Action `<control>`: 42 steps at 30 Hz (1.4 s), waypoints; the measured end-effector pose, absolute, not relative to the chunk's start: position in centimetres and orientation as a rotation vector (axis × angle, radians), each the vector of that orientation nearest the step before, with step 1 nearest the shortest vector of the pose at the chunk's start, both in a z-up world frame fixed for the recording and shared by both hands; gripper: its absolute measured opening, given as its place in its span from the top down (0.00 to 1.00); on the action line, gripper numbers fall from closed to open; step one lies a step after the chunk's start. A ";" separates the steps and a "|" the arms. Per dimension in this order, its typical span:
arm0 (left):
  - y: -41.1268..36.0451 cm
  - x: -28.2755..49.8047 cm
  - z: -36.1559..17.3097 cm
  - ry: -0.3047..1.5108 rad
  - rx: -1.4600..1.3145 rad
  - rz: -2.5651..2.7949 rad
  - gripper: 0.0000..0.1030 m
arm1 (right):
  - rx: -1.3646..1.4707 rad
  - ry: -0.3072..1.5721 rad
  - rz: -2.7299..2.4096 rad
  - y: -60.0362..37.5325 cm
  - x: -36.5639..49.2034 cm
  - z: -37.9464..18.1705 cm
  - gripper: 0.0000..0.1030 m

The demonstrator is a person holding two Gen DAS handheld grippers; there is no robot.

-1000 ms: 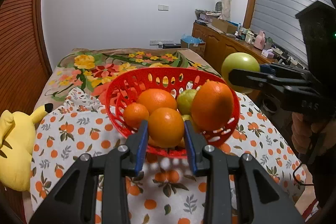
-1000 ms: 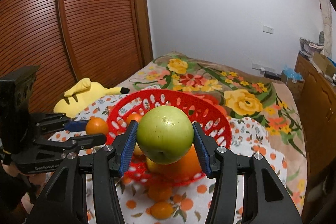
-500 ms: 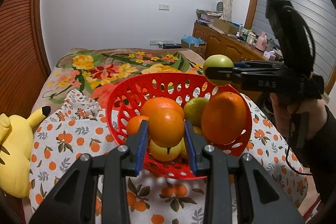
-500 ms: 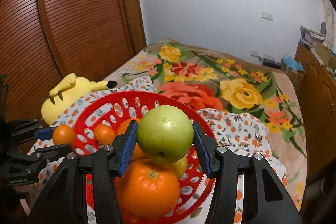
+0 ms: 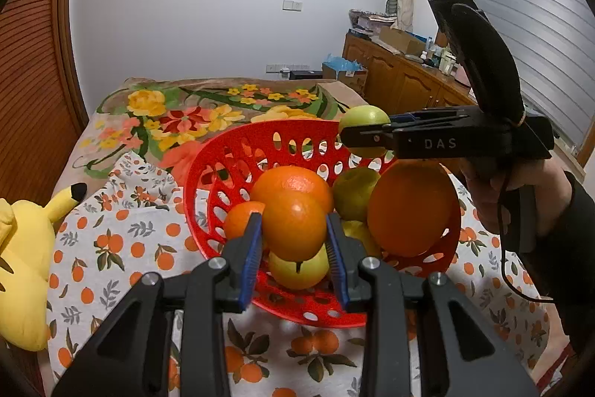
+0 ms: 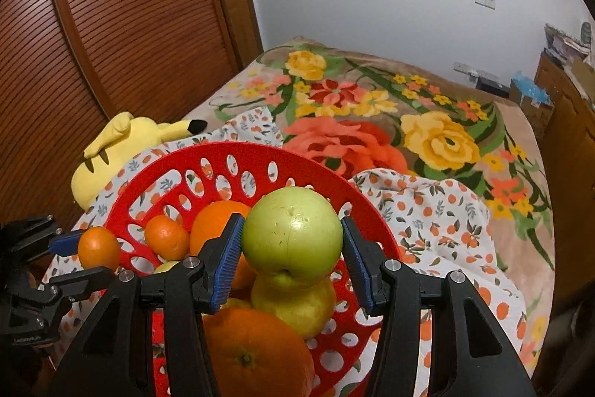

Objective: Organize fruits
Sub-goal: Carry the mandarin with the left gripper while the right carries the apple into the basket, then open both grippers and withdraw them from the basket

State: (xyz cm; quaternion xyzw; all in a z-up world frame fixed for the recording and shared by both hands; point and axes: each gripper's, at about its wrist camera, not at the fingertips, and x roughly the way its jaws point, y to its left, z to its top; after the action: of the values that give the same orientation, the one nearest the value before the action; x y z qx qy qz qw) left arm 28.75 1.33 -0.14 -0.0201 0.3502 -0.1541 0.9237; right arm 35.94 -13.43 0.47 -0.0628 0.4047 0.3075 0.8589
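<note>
A red perforated basket (image 5: 223,159) (image 6: 208,159) on the orange-print cloth holds several oranges and yellow-green fruits. My left gripper (image 5: 293,240) is shut on an orange (image 5: 293,226) just above the basket's near side; in the right wrist view that orange (image 6: 98,248) shows at the basket's left rim. My right gripper (image 6: 292,255) is shut on a green apple (image 6: 292,235) above the basket's fruit; in the left wrist view the apple (image 5: 362,118) hangs over the far right rim. A big orange (image 5: 409,207) (image 6: 256,356) leans at the right side.
A yellow plush toy (image 5: 22,266) (image 6: 111,151) lies left of the basket. A floral blanket (image 6: 427,121) covers the bed beyond. A slatted wooden wardrobe (image 6: 111,25) stands on the left, and a cluttered wooden cabinet (image 5: 401,80) on the right.
Both grippers have moved in over the basket with their fruit. The right one came from the right rim towards the middle, and the left one came forward over the near rim.
</note>
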 end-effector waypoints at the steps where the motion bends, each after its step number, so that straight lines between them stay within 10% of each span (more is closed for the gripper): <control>1: 1.4 28.8 -0.1 0.719 -0.043 -0.316 0.69 | -0.133 0.853 0.646 -13.3 36.1 0.4 0.48; 42: 0.8 35.9 0.2 0.762 0.039 -0.224 0.68 | -0.069 0.713 0.610 -19.9 29.2 4.0 0.48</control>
State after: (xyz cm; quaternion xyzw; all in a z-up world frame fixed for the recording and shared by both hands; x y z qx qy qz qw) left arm 35.90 0.76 0.19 0.0189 0.3712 -0.1092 0.9219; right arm 29.23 -19.92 3.98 -0.0331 0.3434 0.2937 0.8915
